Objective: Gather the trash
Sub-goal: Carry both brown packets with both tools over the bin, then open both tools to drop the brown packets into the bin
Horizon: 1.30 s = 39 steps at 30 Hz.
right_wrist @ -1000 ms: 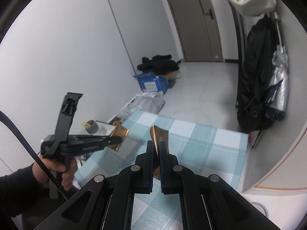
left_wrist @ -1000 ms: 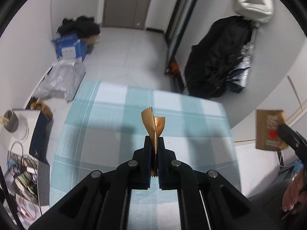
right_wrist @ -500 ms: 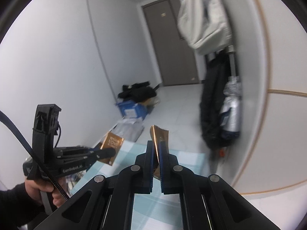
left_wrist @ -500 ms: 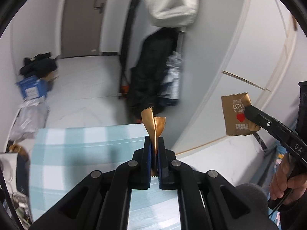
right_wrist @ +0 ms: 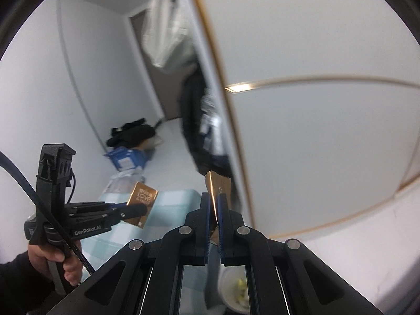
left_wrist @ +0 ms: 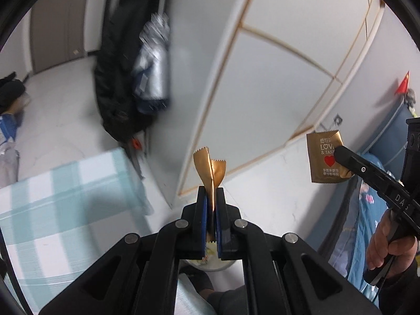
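Left gripper [left_wrist: 211,197] clamps a gold wrapper [left_wrist: 210,169] at frame centre, long axis upright. Right gripper [right_wrist: 214,204] pinches a second gold wrapper [right_wrist: 219,186], likewise pointing up, lower centre.

We see soft, even indoor light, fairly bright on the white walls. Motion blur smears the hanging dark coats [left_wrist: 123,78] and the checked cloth [left_wrist: 65,197], while the near black fingers [left_wrist: 211,218] stay sharp. Fisheye bending curves the wall trim [right_wrist: 315,81], where one glare spot shines; the corners are black.
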Tool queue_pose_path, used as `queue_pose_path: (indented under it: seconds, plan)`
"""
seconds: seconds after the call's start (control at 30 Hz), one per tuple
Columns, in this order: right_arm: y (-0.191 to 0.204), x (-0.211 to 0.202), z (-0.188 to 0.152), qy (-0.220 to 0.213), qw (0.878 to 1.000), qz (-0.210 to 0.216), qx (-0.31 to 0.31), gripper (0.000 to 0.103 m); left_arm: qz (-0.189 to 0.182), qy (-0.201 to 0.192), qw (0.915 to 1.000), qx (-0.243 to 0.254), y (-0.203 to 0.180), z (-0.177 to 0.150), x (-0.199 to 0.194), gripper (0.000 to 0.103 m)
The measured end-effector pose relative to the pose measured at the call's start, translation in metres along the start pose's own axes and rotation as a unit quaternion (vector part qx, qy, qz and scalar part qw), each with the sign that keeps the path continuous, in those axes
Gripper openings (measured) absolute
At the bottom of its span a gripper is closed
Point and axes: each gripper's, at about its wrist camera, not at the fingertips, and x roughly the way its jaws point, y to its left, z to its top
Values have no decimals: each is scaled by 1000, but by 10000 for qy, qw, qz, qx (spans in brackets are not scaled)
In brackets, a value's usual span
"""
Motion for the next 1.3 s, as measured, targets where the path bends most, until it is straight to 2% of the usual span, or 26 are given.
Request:
queue_pose_path:
  seconds: [0.23,0.37,0.53,0.7,0.93,1.13,1.3]
  plan:
    - [-62,35,-40,546,9962,-215,649,4,-28,859,9962,102,-14,-9,75,1]
    - [-92,69,-72,960,9889,-95,1129,4,7,1310,9913,145,-17,-18,106,1]
    - [-115,110,-110,1401,9755,87,1696,4,111,1934,9809,198,-21,-29,142,1]
    - [-130,145,-142,1837,9613,201,2042,5,96,2344,9719,195,-24,-36,163,2]
    - [-138,175,-172,2153,9471,268,2364,5,125,2937,9556,172,-25,-53,194,2]
    - [-144,195,-196,2466,9334,256,2594,15,277,3376,9409,78,-22,-58,212,6]
    - [-141,205,-205,2562,9317,285,2559,18,277,3410,9395,-151,-17,-54,214,9]
